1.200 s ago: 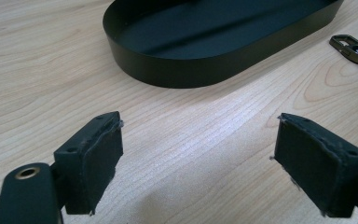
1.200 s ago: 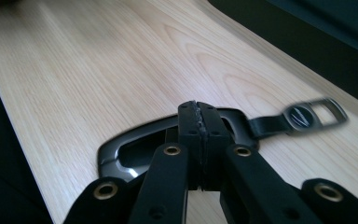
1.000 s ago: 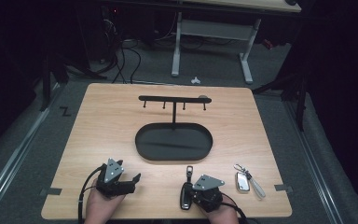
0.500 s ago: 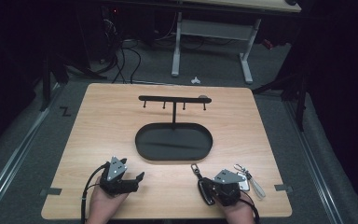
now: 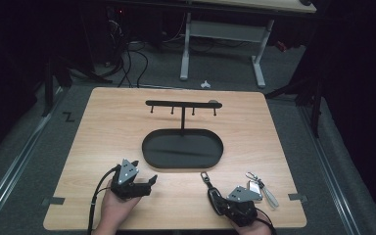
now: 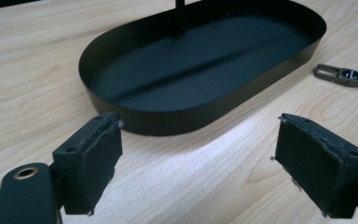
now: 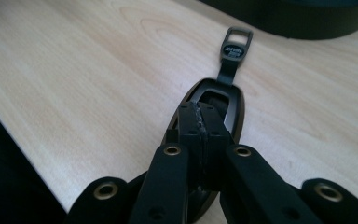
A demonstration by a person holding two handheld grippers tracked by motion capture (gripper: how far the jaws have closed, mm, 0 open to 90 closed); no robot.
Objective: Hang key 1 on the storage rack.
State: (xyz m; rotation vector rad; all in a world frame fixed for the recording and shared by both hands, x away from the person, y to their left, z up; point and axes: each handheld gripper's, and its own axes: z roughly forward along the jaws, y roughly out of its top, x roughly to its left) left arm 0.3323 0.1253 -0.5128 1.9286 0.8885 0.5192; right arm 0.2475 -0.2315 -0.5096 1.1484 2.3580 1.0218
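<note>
Right gripper (image 7: 200, 122), jaws pressed together, is being held over the dark oval key fob (image 7: 214, 100) on the pale wooden table (image 7: 74, 70).

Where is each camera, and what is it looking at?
High view: above the table's near side, looking down at the table; both hands show.
Left gripper view: on the left gripper, facing the black tray; open jaws show.
Right gripper view: on the right gripper, facing the black key fob; shut jaws show.
Shared: tray and fob.
</note>
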